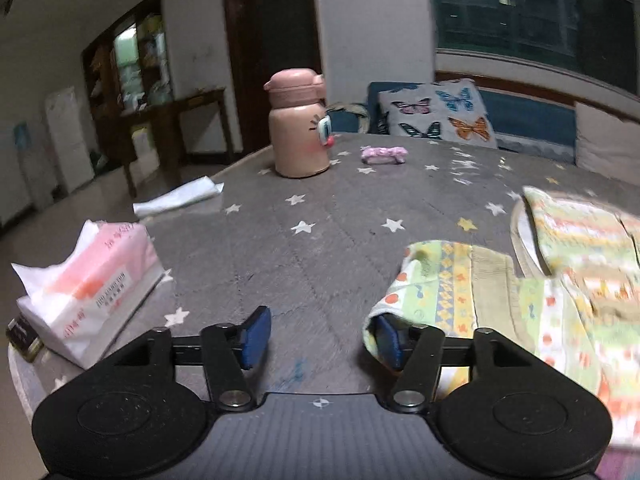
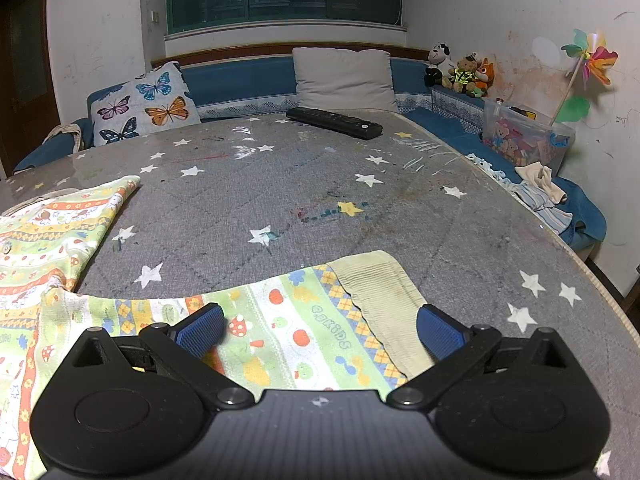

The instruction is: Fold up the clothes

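A: Inventory, please, placed against the child's printed garment (image 2: 280,332).

B: Item one, the garment itself: it lies spread on the star-patterned desk (image 2: 320,184), its ribbed beige cuff (image 2: 380,296) at the end of a sleeve directly under my right hand-held gripper (image 2: 320,330). That gripper's blue pads stand wide apart over the sleeve, pressing on nothing.

A: And the left?

B: Left hand-held gripper (image 1: 320,338): jaws apart. A fold of the sleeve drapes over its right pad (image 1: 390,340); the left pad is bare, with open desk between them, so I see no clamp.

A: Containers?

B: Pink lidded bottle (image 1: 300,128), upright, well beyond the garment, lid shut, contents not visible. Tissue pack (image 1: 90,284), far left of the garment at the desk's edge, with a white tissue sticking out of its top. Clear plastic tub (image 2: 524,136), off the desk to the far right of the garment, on the blue bench; it holds colourful small items I cannot make out.

A: Loose items?

B: Black remote (image 2: 334,122), far side of the desk beyond the garment. Small pink bundle (image 1: 384,155) near the bottle.
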Action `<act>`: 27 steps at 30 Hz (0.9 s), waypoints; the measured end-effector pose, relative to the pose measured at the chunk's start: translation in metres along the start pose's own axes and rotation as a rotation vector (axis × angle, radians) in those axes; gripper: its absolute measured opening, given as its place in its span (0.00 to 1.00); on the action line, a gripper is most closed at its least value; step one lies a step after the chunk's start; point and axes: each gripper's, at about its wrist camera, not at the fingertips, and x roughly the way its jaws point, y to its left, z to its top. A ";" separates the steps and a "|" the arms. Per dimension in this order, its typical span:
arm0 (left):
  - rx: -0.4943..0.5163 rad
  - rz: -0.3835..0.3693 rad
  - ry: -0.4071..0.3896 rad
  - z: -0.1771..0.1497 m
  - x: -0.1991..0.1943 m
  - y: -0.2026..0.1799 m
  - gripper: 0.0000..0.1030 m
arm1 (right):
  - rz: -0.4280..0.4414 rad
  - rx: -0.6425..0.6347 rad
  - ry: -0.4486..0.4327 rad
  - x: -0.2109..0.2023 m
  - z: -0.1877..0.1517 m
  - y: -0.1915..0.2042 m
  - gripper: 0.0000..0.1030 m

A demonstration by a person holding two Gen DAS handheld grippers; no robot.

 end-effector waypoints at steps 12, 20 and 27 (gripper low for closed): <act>0.404 -0.011 -0.136 -0.008 0.001 -0.055 0.78 | 0.001 0.001 -0.001 0.001 0.000 -0.001 1.00; -0.197 -0.025 0.018 0.015 0.024 0.037 0.73 | 0.001 0.001 -0.001 0.001 0.000 -0.001 1.00; -0.466 -0.073 0.116 0.005 0.027 0.090 0.74 | 0.001 0.001 -0.001 0.001 0.000 -0.001 1.00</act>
